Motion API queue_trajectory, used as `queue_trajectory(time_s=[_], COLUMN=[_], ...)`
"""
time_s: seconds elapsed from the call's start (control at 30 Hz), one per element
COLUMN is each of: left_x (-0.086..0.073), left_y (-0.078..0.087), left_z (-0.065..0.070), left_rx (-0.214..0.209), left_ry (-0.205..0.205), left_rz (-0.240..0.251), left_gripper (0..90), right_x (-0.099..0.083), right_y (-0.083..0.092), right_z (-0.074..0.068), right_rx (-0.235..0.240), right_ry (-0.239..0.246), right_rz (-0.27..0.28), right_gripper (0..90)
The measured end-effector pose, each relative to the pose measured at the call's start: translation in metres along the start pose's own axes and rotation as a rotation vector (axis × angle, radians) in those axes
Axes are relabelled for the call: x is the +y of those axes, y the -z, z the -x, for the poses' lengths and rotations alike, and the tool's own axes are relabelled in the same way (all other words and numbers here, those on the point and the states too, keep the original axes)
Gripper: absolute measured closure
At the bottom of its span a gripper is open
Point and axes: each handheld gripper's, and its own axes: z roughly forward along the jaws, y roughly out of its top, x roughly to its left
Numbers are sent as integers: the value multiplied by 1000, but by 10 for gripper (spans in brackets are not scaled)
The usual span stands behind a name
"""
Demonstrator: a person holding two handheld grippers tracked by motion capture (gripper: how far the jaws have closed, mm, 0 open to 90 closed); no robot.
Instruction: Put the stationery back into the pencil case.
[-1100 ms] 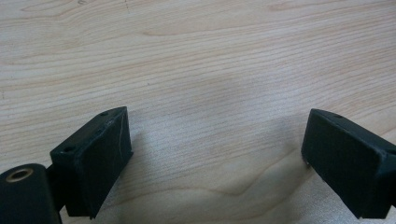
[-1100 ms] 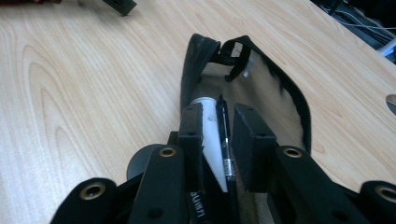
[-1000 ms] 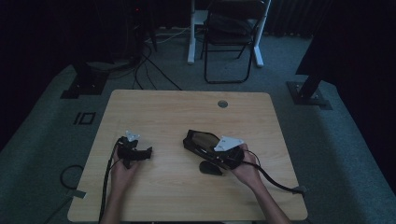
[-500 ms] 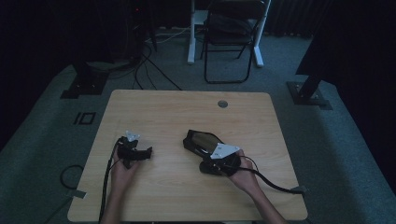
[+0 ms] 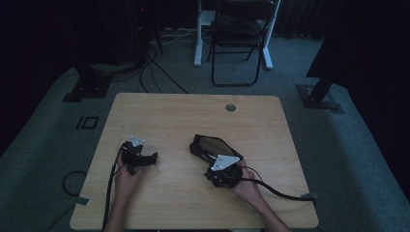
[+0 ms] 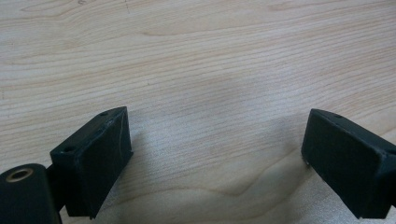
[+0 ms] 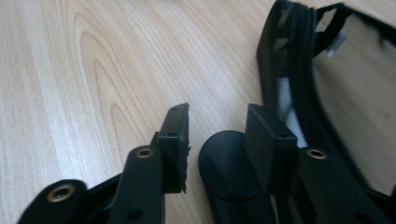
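An open black zip case (image 5: 212,145) lies right of the table's middle; its zipper edge (image 7: 292,56) and pale inside show in the right gripper view. Beside the case rests a black rounded object (image 7: 224,170). My right gripper (image 5: 214,174) hangs low over that object. Its jaws have just been opening and now stand apart (image 7: 217,116), with the rounded object between and under them and the pads not pressing on it. At the left, my left gripper (image 5: 153,158) stands open (image 6: 217,121) over bare wood, nothing between its fingers.
The wooden table (image 5: 183,116) has a round cable hole (image 5: 230,107) near its far edge. A folding chair (image 5: 239,38) and stand bases (image 5: 89,87) sit on the floor beyond. The right gripper's cable (image 5: 280,192) trails toward the right edge.
My right gripper has moved down and toward the near side, onto the black rounded object beside the case, and its jaws have parted. The left gripper has stayed put.
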Motion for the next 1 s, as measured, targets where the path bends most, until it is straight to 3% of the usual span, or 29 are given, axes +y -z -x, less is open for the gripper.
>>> queue_trajectory(time_s=[0.17, 0.47, 0.63, 1.0], left_x=[0, 0, 0, 0], left_y=[0, 0, 0, 0], left_z=[0, 0, 0, 0], left_rx=[0, 0, 0, 0], left_ry=[0, 0, 0, 0], left_rz=[0, 0, 0, 0], left_gripper=[85, 85, 85, 85], right_x=[-1, -3, -2, -5], right_y=[-12, -24, -26, -34], right_z=[1, 0, 4, 4], right_rx=[14, 14, 14, 21], right_ry=[-23, 25, 42, 77], right_rz=[-8, -8, 5, -48], right_gripper=[519, 451, 436, 446])
